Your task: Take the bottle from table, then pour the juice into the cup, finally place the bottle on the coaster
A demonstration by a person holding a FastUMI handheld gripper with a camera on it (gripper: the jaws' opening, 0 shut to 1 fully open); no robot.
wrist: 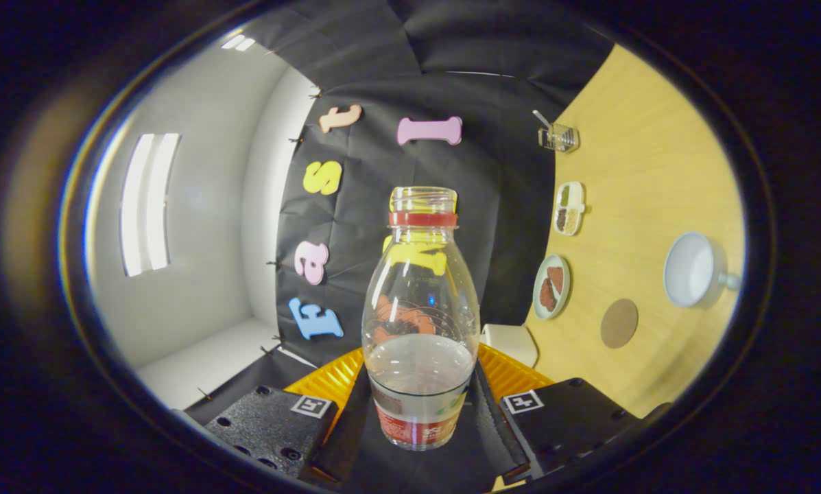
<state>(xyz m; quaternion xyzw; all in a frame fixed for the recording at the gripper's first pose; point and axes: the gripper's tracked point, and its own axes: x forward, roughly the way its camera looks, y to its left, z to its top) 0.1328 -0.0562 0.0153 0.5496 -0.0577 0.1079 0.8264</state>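
Fingers (pixel 420 412) were clamped on the clear plastic bottle (pixel 420 322), rolled sideways; white cup (pixel 691 269) sat off toward the bench's middle.

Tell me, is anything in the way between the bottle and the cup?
Nothing visible is. The claw is shut on the bottle, lifted and tilted. The wooden table is bare around the white cup; the round coaster lies beside it.

Gripper (pixel 420 405) rolled sideways, so the desk (pixel 657 171) runs up one side of the view. Two fingers (pixel 355 387) closed against the lower body of the bottle (pixel 420 309), one pressing on each side, holding it lifted between them, off the desk.
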